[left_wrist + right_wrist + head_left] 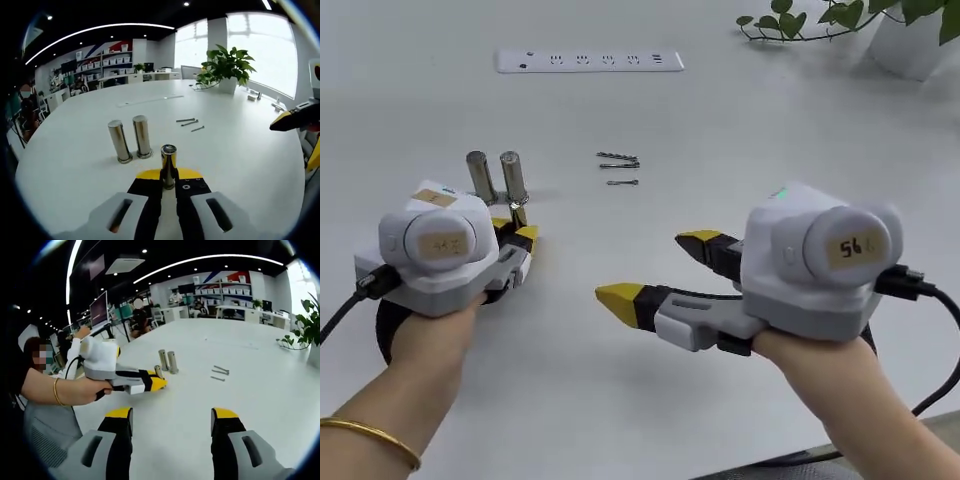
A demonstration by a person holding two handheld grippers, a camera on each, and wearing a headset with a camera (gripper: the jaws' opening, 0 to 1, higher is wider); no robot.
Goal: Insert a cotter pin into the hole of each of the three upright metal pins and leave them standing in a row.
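Three shiny metal pins are on the white table. Two pins (478, 176) (512, 177) stand upright side by side at the left. The third pin (168, 165) is upright between the yellow tips of my left gripper (168, 181), which is shut on it; the same pin (519, 212) pokes out of the left gripper (517, 240) in the head view. Three cotter pins (619, 167) lie loose beyond the middle of the table, also seen as cotter pins (189, 123) in the left gripper view. My right gripper (660, 268) hangs open with nothing between its tips, well right of the pins.
A white power strip (590, 61) lies at the far side of the table. A potted plant (880, 22) stands at the far right corner. A black cable (940, 340) trails from the right gripper.
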